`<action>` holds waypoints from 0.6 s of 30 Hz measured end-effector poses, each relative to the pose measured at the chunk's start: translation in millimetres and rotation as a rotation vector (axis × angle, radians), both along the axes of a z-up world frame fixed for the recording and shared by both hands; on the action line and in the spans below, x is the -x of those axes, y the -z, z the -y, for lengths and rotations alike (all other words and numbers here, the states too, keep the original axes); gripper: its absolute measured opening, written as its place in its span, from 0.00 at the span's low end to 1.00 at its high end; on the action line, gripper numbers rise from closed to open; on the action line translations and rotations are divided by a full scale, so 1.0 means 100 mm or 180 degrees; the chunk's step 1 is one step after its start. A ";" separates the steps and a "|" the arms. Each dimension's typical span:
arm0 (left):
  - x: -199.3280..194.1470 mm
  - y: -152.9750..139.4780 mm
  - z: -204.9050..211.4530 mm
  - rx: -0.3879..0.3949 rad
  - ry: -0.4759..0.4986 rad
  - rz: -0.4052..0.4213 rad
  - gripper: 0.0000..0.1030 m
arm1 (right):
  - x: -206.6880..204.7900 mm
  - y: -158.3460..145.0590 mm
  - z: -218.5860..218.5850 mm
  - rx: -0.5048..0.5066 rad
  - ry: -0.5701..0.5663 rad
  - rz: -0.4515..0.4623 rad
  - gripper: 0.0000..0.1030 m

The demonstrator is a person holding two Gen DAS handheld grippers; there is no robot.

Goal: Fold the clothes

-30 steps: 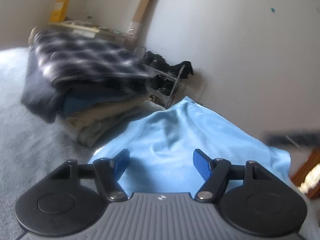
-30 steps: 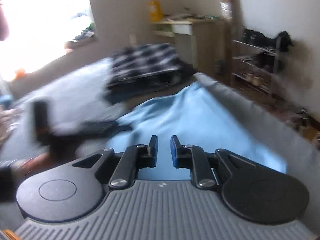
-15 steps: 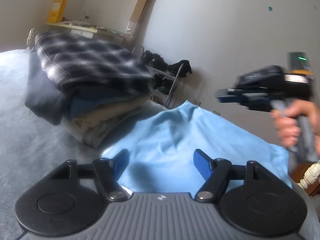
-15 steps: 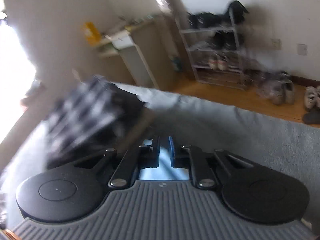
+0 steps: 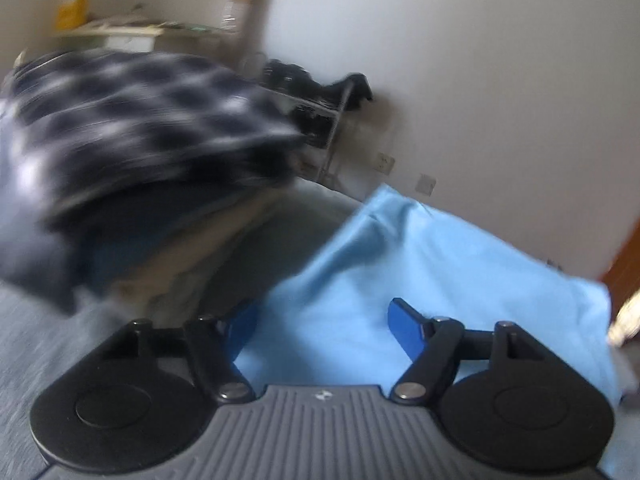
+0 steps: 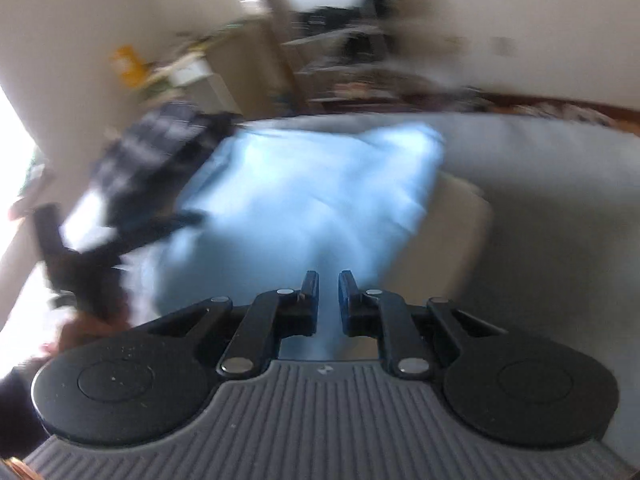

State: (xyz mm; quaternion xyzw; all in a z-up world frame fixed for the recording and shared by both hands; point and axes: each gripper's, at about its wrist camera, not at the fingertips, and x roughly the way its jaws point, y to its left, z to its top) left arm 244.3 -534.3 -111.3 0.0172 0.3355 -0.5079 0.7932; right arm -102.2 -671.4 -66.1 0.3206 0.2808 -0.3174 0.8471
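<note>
I see a grey carpeted surface [image 5: 48, 344] bearing a light blue cotton garment [image 5: 440, 272] spread beside a stack of folded clothes [image 5: 132, 168], probably awaiting folding; my left gripper [image 5: 324, 320] gapes wide above it, my right gripper [image 6: 328, 290] nearly closed, empty

Left gripper [image 5: 326, 326] spread over blue cloth [image 5: 420, 264]; stack [image 5: 132, 168] blurred, probably clothes

No readable text, labels or numbers, both views blurred by motion
</note>
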 end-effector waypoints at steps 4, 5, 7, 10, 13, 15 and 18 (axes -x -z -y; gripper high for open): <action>0.15 -0.26 -0.57 -0.0001 0.0295 0.0329 0.77 | 0.00 -0.01 -0.31 0.0133 -0.0020 -0.0026 0.11; 0.22 -0.33 -0.74 -0.0017 0.0380 0.0390 0.79 | -0.03 -0.02 -0.39 0.0198 -0.0079 -0.0038 0.11; 0.37 -0.45 -1.09 -0.0038 0.0506 0.0449 0.82 | -0.11 -0.04 -0.56 0.0330 -0.0196 -0.0061 0.11; 0.59 -0.57 -1.59 -0.0034 0.0567 0.0431 0.90 | -0.22 -0.08 -0.80 0.0527 -0.0371 -0.0096 0.11; 0.81 -0.59 -1.94 -0.0048 0.0457 0.0378 0.95 | -0.28 0.03 -0.86 0.0340 -0.0263 -0.0371 0.12; 0.96 -0.59 -2.11 -0.0098 0.0422 0.0331 0.97 | -0.18 0.14 -0.94 0.0033 -0.0046 -0.0510 0.13; 1.14 -0.66 -2.24 -0.0241 0.0491 0.0430 0.97 | -0.01 0.20 -1.24 -0.0149 0.0091 -0.0591 0.13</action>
